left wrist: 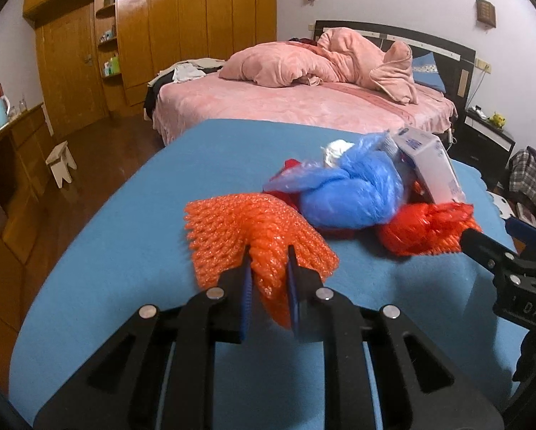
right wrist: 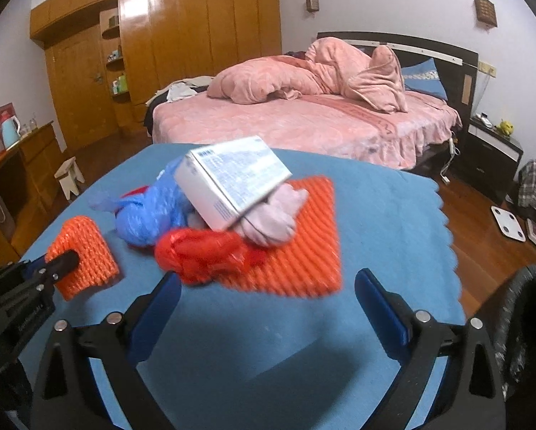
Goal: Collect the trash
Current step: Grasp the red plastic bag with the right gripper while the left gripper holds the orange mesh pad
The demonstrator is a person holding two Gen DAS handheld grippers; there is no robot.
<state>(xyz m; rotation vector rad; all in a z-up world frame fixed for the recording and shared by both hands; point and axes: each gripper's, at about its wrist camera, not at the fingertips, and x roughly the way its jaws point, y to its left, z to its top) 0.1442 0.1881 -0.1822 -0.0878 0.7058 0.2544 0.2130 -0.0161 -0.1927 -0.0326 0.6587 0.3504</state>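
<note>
1. We are holding the small orange foam net piece (left wrist: 257, 247) tight in our left tool (left wrist: 268, 268), near the front of the blue cloth surface (left wrist: 124, 215).
2. Our right tool (right wrist: 268, 294) is standing wide with nothing in it, just in front of the trash pile.
3. The white cardboard box (right wrist: 232, 182), the blue plastic bag (right wrist: 153, 215) and the red plastic bag (right wrist: 203, 254) are waiting on the big orange foam mat (right wrist: 303, 251).
4. Next, we think, the net piece is going to the black bin (right wrist: 529, 322) on the right.

A box (right wrist: 232, 182) is propped on a heap of bags (right wrist: 182, 215) at mid-table (right wrist: 375, 208). A foam net (right wrist: 83, 258) lies left of it, another (right wrist: 303, 247) beneath. A bed (right wrist: 303, 125) stands behind.
</note>
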